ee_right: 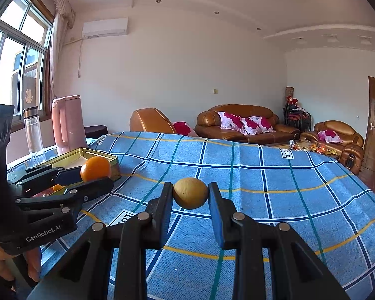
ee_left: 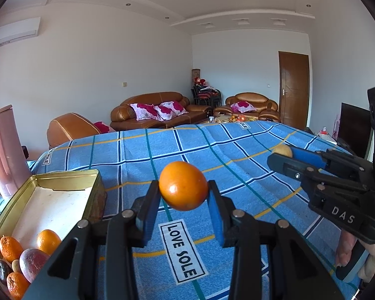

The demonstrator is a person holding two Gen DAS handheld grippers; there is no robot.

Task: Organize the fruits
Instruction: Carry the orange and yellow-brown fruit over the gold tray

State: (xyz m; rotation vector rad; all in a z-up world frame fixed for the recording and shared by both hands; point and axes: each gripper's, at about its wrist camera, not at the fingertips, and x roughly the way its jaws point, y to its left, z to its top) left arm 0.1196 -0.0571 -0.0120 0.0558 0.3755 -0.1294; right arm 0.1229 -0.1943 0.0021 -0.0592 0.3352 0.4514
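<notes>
Gold tin (ee_left: pixel 92 175) lies left of both tools; left tool (ee_left: pixel 183 187), clamping the orange (ee_left: pixel 183 186), sits nearer it than right tool (ee_right: pixel 190 193), clamping the yellow fruit (ee_right: pixel 190 193).

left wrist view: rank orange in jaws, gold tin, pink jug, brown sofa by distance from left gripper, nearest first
1. orange: clamped between the left gripper fingertips, centre.
2. gold tin: just left, on the blue cloth.
3. pink jug: far left, behind the tin.
4. brown sofa: across the room, beyond the table.
</notes>
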